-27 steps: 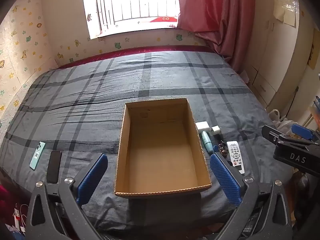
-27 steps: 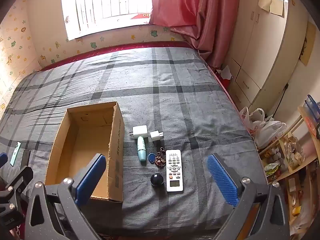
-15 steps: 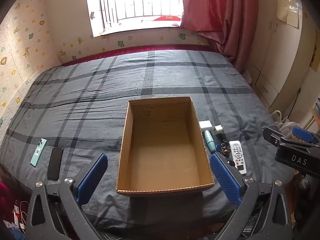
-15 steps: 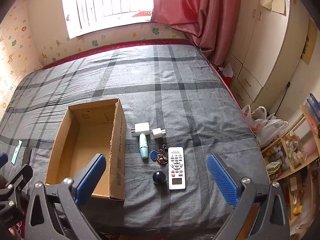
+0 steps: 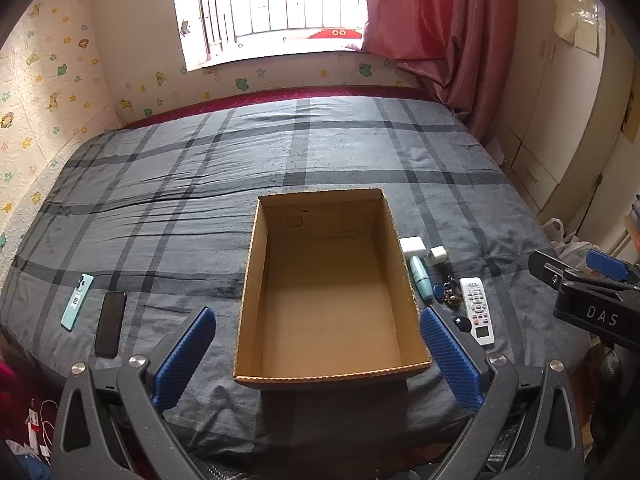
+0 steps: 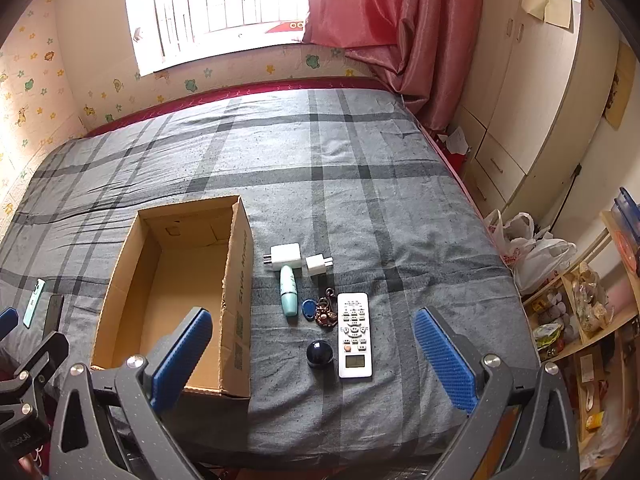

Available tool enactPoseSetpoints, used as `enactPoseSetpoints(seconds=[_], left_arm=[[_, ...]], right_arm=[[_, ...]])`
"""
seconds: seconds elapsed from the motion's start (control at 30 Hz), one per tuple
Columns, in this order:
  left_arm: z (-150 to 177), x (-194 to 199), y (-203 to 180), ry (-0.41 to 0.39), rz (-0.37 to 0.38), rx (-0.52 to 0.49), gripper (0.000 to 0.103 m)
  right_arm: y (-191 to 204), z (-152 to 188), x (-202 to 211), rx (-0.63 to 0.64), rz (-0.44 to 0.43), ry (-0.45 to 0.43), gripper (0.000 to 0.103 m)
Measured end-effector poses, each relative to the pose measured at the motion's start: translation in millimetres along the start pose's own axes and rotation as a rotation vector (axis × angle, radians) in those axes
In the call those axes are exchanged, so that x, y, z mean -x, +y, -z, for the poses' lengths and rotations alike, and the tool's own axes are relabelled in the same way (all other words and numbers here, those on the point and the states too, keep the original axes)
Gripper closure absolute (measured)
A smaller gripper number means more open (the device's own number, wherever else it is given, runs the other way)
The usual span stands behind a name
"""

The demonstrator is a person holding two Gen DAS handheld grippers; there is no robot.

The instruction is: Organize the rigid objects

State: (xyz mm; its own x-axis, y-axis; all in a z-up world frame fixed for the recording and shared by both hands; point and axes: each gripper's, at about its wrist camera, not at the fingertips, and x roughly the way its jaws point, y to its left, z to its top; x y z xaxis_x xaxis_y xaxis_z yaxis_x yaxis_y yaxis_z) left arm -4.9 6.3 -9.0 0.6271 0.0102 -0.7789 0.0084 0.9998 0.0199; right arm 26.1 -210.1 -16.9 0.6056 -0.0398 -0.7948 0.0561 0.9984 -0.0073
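An empty open cardboard box (image 5: 328, 300) (image 6: 180, 280) lies on the grey plaid bed. To its right lie two white chargers (image 6: 286, 256) (image 6: 318, 265), a teal tube (image 6: 289, 295), a blue key fob (image 6: 308, 305), a small bunch of keys (image 6: 325, 312), a white remote (image 6: 354, 334) and a dark round object (image 6: 319, 353). A teal phone (image 5: 77, 295) and a black phone (image 5: 111, 323) lie left of the box. My left gripper (image 5: 317, 314) hangs open over the box's near end. My right gripper (image 6: 312, 314) is open above the small items, holding nothing.
The bed's near edge runs just below both grippers. A window and red curtain (image 6: 384, 20) stand behind the bed, cream cupboards (image 6: 520, 120) to the right. Plastic bags (image 6: 528, 248) and cluttered shelves (image 6: 580, 312) fill the floor at the right.
Both views have drifted only slightly. Nothing on the bed has moved, and both grippers have stayed open and empty.
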Motion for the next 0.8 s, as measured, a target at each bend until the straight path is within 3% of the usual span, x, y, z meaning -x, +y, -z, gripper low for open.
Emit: enactPoseSetpoints(seconds=[0.8], left_arm=[[2.5, -5.1, -1.1, 0.033, 0.009, -0.022, 0.0]], right_arm=[[-2.0, 0.8, -4.8, -0.001, -0.006, 0.025, 0.0]])
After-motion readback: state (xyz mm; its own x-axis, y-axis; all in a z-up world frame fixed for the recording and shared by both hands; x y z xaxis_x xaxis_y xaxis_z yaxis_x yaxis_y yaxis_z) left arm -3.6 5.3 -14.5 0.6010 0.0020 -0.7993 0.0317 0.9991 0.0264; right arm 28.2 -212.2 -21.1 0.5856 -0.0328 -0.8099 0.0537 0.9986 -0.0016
